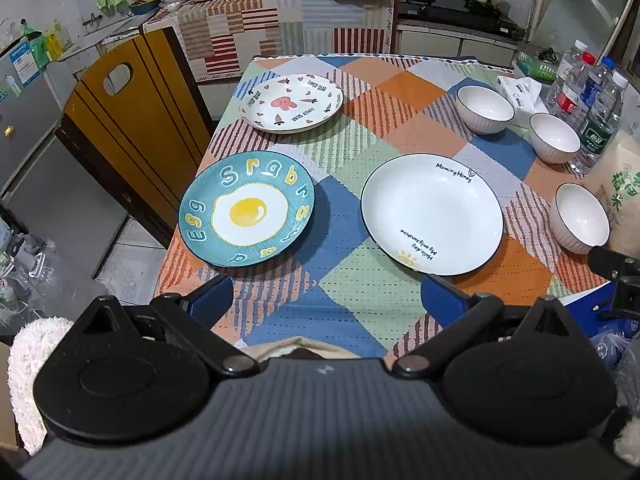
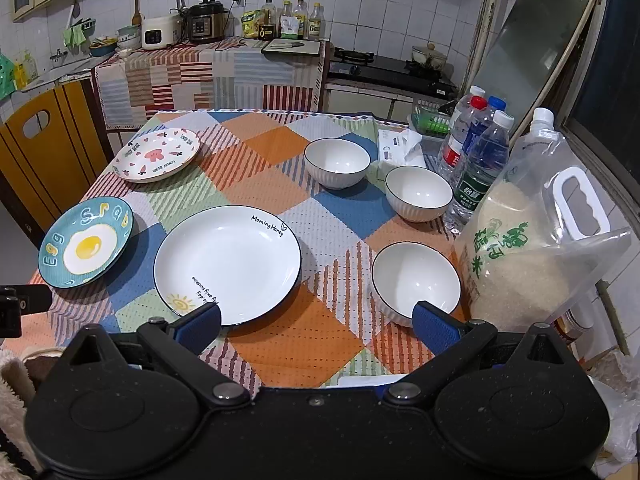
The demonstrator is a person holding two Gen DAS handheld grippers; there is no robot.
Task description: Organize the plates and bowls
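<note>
Three plates lie apart on the checked tablecloth: a teal egg plate (image 1: 246, 209) (image 2: 86, 247) at the near left, a white "Morning Honey" plate (image 1: 432, 213) (image 2: 227, 264) in the middle, and a pink-patterned plate (image 1: 292, 102) (image 2: 157, 154) at the far left. Three white ribbed bowls stand singly along the right side: far (image 1: 485, 109) (image 2: 337, 162), middle (image 1: 554, 137) (image 2: 418, 193), near (image 1: 581, 217) (image 2: 416, 282). My left gripper (image 1: 326, 300) hangs open over the near table edge, holding nothing. Just as wide open and bare, my right gripper (image 2: 318, 326) hovers between the white plate and the near bowl.
A bag of rice (image 2: 532, 248), several water bottles (image 2: 478, 160) and a tissue pack (image 2: 396, 148) crowd the table's right edge. A wooden chair (image 1: 132, 120) stands at the left side. A covered kitchen counter (image 2: 208, 68) and a stove (image 2: 392, 68) lie beyond the table.
</note>
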